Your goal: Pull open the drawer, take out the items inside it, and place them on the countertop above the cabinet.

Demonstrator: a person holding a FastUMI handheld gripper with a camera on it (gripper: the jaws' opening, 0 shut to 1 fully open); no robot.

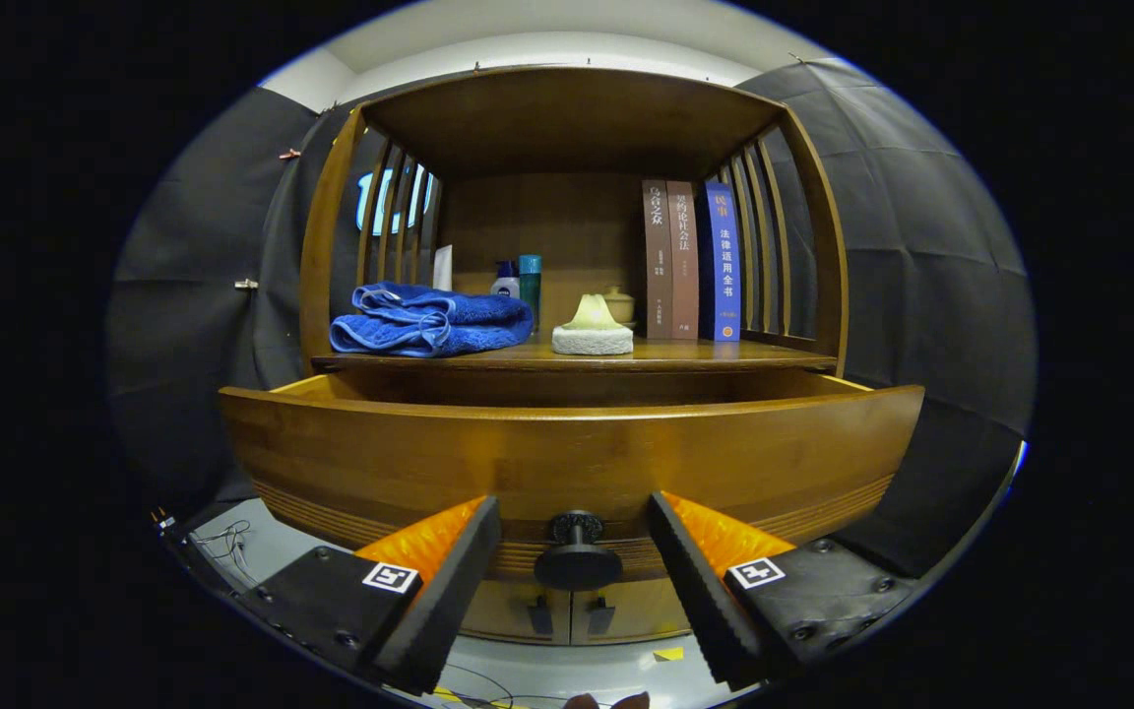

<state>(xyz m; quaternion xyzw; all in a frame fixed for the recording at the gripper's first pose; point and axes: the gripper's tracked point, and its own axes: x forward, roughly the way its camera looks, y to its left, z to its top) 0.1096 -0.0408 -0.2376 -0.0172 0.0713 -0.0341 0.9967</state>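
Fingers (575,566) wide, apart either side of drawer (567,453) knob (578,553); towel (429,320), books (692,261) on countertop (665,355) beyond.

Item 1: blue book (722,261), spine; you are looking at white characters reading 法律适用全书.
Item 2: two brown books (670,258) just beside it; their spines are showing light characters too small to read surely.
Item 3: gripper (575,532), fingers standing apart either side of the drawer knob (578,551); each is carrying a square black-and-white marker (390,577), no words.
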